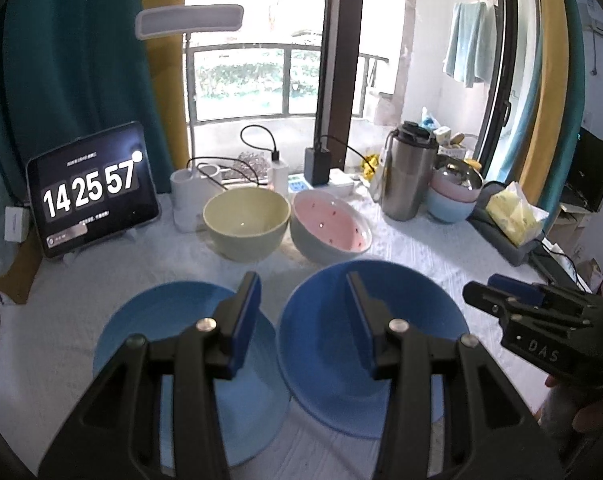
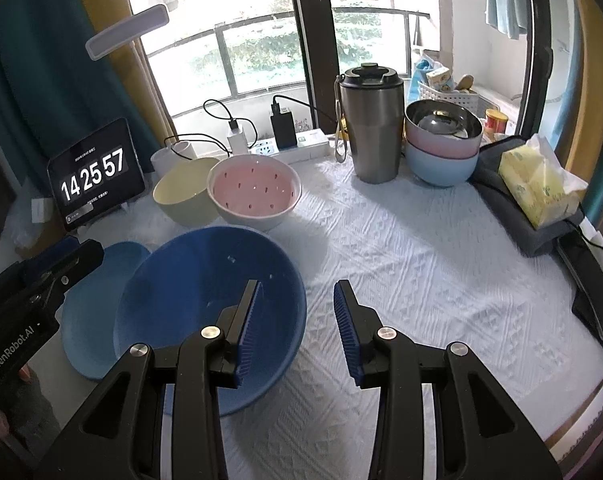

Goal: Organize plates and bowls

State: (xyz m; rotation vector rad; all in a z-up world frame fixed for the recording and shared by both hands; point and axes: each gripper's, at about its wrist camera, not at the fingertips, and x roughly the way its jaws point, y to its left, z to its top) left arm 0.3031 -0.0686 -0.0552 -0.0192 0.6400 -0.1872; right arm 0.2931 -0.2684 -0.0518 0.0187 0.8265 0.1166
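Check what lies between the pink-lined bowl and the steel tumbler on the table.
Between the pink-lined bowl and the steel tumbler, the right wrist view shows only bare white tablecloth; nothing stands there.

Below my tool, a light blue plate point(image 1: 149, 320) lies flat on the white cloth at lower left of the left wrist view, its right edge just beside a deep blue bowl point(image 1: 325, 332) sitting upright and empty at lower centre. Behind them, mid-frame, a pale yellow bowl point(image 1: 245, 220) stands upright, touching a white bowl with a pink speckled inside point(image 1: 329, 228), which tilts toward the right. At right of centre, a steel-lined pink bowl nests in a light blue one point(image 2: 441, 152).
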